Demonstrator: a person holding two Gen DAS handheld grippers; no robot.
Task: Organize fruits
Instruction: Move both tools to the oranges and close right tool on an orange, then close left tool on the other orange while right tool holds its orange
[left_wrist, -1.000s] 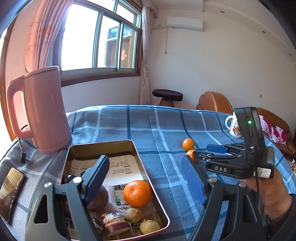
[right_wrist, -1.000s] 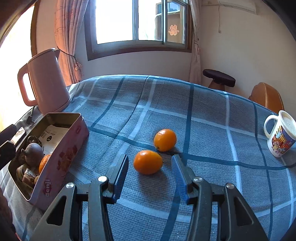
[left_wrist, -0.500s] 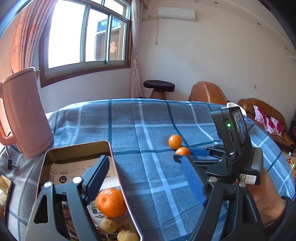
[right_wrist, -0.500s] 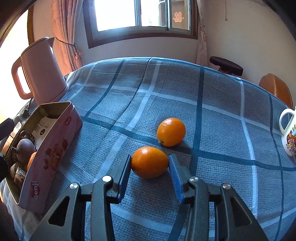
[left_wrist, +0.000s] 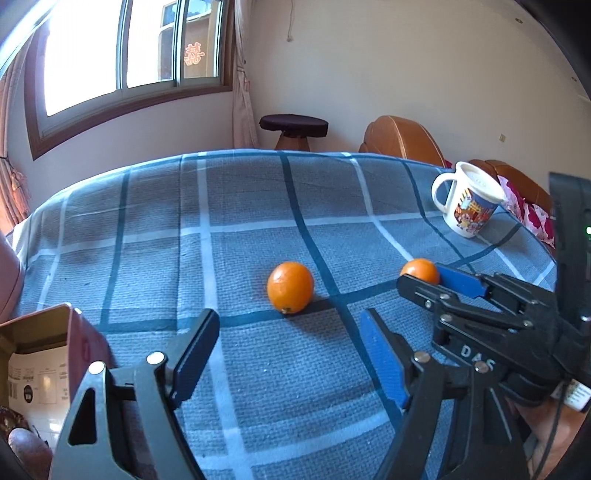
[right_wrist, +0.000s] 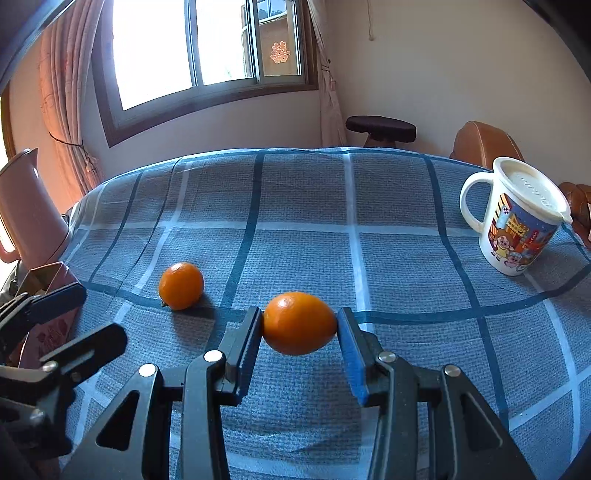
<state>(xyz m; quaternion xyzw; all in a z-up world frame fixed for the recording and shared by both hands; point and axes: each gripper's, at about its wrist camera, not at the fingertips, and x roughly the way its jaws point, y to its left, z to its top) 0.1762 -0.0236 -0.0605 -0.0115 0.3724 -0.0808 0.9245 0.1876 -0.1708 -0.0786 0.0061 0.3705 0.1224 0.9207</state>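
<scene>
Two oranges lie on the blue checked cloth. My right gripper (right_wrist: 299, 332) is shut on the nearer orange (right_wrist: 299, 323), its pads pressing both ends; the same orange (left_wrist: 421, 270) shows in the left wrist view beside the right gripper (left_wrist: 436, 280). The other orange (left_wrist: 290, 287) (right_wrist: 181, 285) rests free on the cloth, just ahead of my left gripper (left_wrist: 288, 354). The left jaws are closing, still wide apart, with nothing between them. The open metal tin (left_wrist: 44, 332) with fruit inside sits at the lower left.
A lidded cartoon mug (right_wrist: 517, 218) (left_wrist: 469, 206) stands at the right of the table. A pink kettle (right_wrist: 22, 214) stands at the far left behind the tin (right_wrist: 48, 273). Beyond the table are a stool (left_wrist: 293, 127) and brown armchairs.
My left gripper swung right, away from over the tin toward the loose orange. My right gripper slid forward around the nearer orange and closed on it.
</scene>
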